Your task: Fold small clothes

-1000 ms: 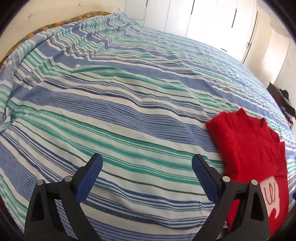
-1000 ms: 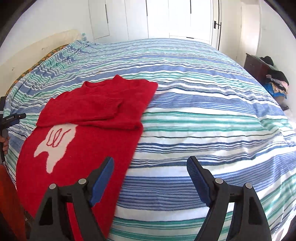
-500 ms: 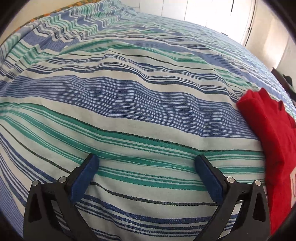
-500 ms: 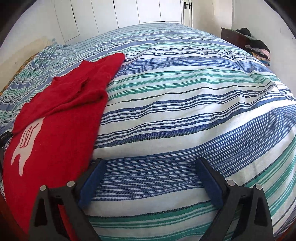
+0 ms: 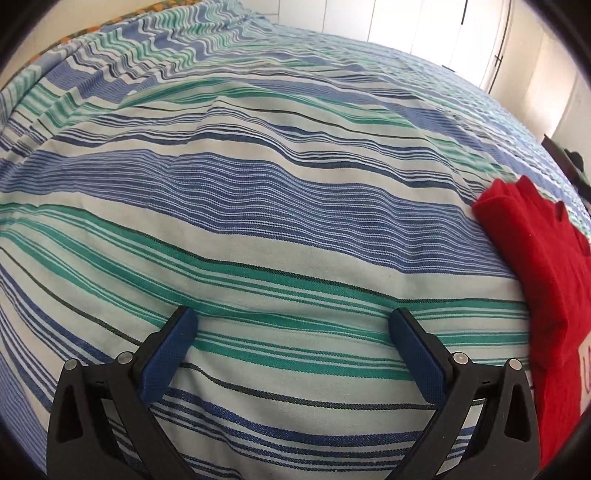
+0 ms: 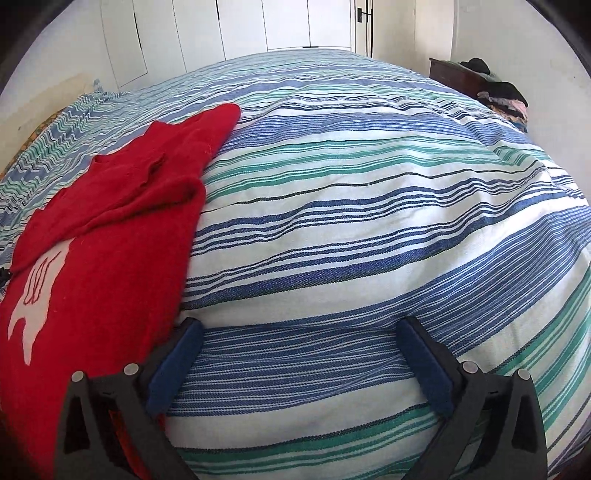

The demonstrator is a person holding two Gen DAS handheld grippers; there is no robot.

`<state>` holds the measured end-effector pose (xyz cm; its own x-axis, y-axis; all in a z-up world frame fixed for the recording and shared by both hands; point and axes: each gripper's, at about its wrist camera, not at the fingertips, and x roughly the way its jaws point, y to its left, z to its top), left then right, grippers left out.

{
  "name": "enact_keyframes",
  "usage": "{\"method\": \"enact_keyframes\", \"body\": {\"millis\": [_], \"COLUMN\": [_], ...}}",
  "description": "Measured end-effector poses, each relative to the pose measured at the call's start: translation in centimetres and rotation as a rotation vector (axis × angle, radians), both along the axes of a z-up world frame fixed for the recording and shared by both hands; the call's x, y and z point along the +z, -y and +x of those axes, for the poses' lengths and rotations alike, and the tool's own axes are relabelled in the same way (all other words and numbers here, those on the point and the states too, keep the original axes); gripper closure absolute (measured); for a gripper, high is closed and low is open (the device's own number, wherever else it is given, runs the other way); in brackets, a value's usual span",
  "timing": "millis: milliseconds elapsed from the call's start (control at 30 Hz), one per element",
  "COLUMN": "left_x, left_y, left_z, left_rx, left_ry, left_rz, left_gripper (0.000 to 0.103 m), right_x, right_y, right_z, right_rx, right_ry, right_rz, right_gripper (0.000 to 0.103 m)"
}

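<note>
A small red sweater (image 6: 107, 236) with a white figure on its front lies flat on the striped bedspread (image 6: 351, 206), its sleeves folded in across the chest. In the left wrist view the red sweater (image 5: 543, 266) sits at the far right edge. My left gripper (image 5: 291, 332) is open and empty, low over bare bedspread to the left of the sweater. My right gripper (image 6: 299, 343) is open and empty, low over the bedspread, its left finger (image 6: 173, 369) at the sweater's right edge.
The striped bedspread (image 5: 258, 184) covers the whole bed. White wardrobe doors (image 6: 258, 33) stand behind the bed. A dark dresser (image 6: 458, 74) with piled clothes (image 6: 502, 96) stands at the back right.
Both grippers have come down closer to the bedspread, still open. The sweater has slid toward the outer edge of each view.
</note>
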<state>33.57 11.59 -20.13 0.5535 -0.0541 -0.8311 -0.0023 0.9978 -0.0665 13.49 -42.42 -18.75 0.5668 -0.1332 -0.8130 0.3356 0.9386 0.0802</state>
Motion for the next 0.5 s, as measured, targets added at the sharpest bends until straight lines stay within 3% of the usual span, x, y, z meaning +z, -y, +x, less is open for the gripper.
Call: {"method": "enact_keyframes", "body": {"millis": [233,500], "left_x": [0.0,0.0], "left_y": [-0.01,-0.01], "left_z": [0.01,0.01], "left_rx": [0.0,0.0], "left_ry": [0.0,0.001], "left_rz": [0.0,0.0], "left_gripper": [0.0,0.0], "right_x": [0.06,0.01], "right_y": [0.07,0.22], "right_z": [0.41,-0.29], "right_rx": [-0.011,-0.007], "right_ry": [-0.027,0.017], "right_rz": [0.006,0.015], "right_gripper": [0.0,0.0]}}
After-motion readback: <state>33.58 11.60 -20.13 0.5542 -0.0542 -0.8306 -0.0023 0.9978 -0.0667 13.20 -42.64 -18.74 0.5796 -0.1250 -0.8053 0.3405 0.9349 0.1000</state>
